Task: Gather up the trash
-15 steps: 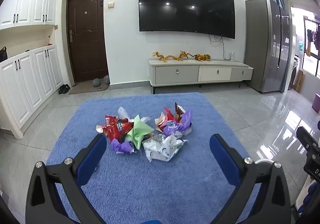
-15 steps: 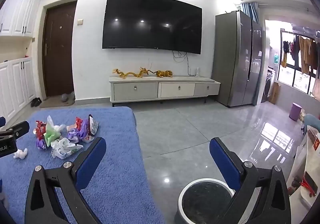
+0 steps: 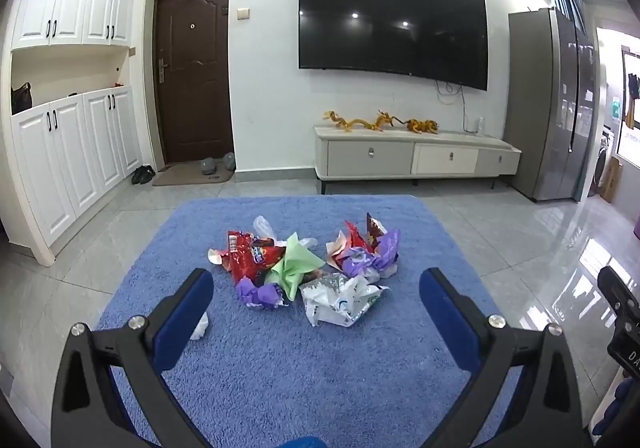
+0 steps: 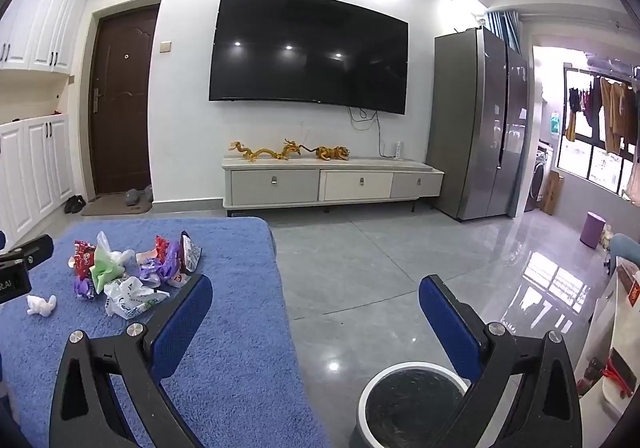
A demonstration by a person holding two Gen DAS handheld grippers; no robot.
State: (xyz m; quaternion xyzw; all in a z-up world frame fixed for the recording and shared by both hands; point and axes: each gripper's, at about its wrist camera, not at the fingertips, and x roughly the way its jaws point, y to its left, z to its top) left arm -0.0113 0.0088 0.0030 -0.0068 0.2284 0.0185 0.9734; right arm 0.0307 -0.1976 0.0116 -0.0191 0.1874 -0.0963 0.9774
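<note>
Trash [image 3: 304, 272] lay untouched in a heap on the blue bench [image 3: 280, 376], the bin [image 4: 408, 404] sat below your right claw [image 4: 316, 312], and your left claw [image 3: 316, 308] and right both gaped wide, empty.

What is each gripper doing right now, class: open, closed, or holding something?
Left gripper: open, holding nothing, aimed at the trash pile.
Right gripper: open, holding nothing.
</note>
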